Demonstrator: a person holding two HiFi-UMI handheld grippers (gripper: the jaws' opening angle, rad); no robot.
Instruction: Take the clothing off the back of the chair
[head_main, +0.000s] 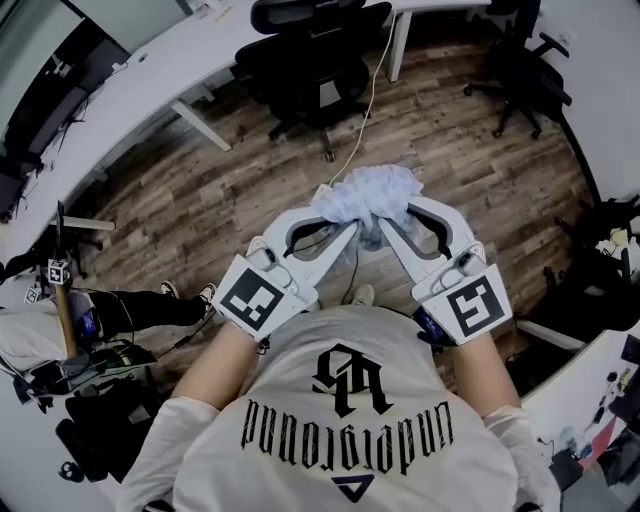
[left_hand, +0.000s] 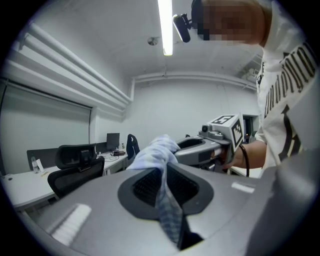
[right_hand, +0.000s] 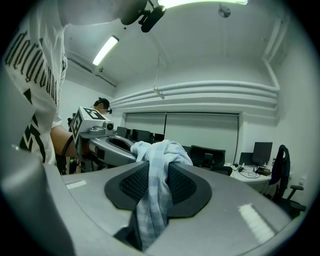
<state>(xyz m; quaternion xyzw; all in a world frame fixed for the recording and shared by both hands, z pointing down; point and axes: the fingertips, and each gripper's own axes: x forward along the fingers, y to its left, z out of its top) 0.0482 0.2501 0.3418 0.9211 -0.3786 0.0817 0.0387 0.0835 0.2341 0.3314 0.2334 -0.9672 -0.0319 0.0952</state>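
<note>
A pale blue checked garment (head_main: 370, 193) is bunched up in the air between both grippers, over the wooden floor. My left gripper (head_main: 338, 222) is shut on one fold of it, and that cloth (left_hand: 162, 165) runs down between its dark pads. My right gripper (head_main: 392, 224) is shut on another fold, with the cloth (right_hand: 156, 185) hanging through its pads. The two gripper tips nearly meet under the bundle. A black office chair (head_main: 315, 50) stands beyond, its back bare of clothing.
A white desk (head_main: 150, 70) runs along the far left, with a white cable (head_main: 368, 110) trailing down to the floor. Another black chair (head_main: 520, 70) stands at the far right. Bags and gear (head_main: 90, 400) lie at the near left. A person's legs (head_main: 150, 305) reach in from the left.
</note>
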